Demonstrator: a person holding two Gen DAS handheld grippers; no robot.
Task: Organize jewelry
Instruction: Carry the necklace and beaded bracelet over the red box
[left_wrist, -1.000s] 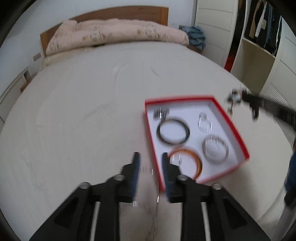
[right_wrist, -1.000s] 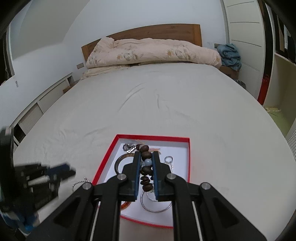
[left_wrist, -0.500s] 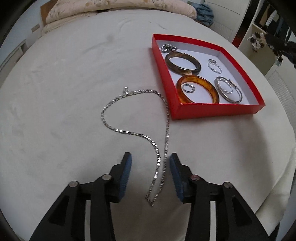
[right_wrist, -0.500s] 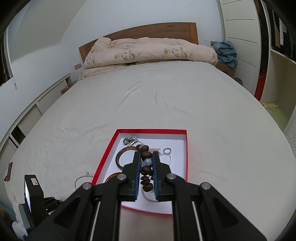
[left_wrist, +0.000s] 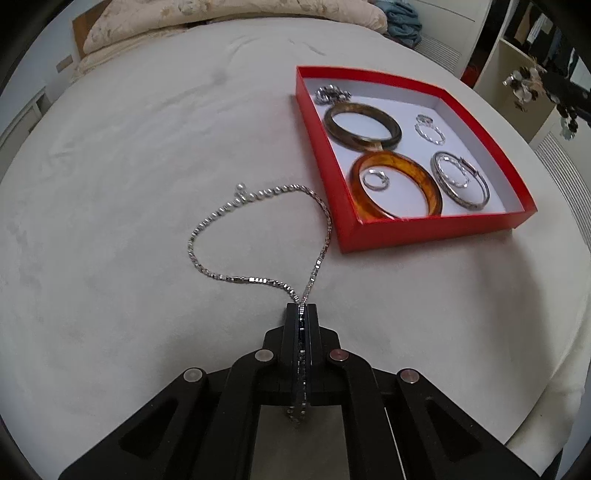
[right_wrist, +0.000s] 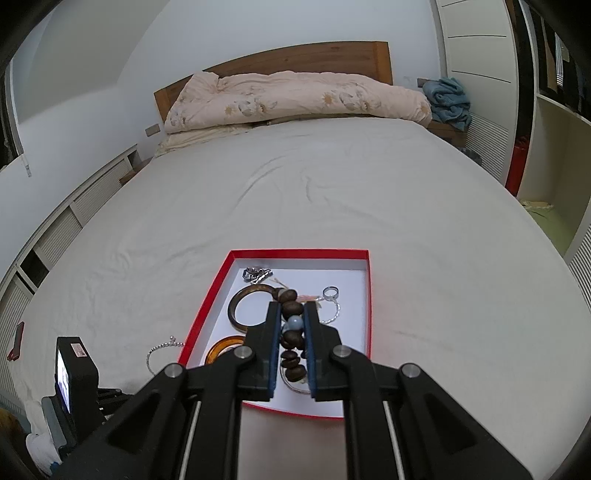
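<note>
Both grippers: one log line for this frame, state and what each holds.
left gripper: shut on chain, rest on bed | right gripper: shut on beads, above red box | box: bangles, rings

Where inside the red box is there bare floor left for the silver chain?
Bare white floor in the red box runs along the far wall beyond the dark bangle, and inside both bangles. The near half is crowded: amber bangle, silver bracelet.

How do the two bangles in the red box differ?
The dark brown bangle lies farther back in the red box; the translucent amber bangle lies nearer the front wall. The amber one encircles a small silver ring; the dark one encircles nothing. Both lie flat and touch.
</note>
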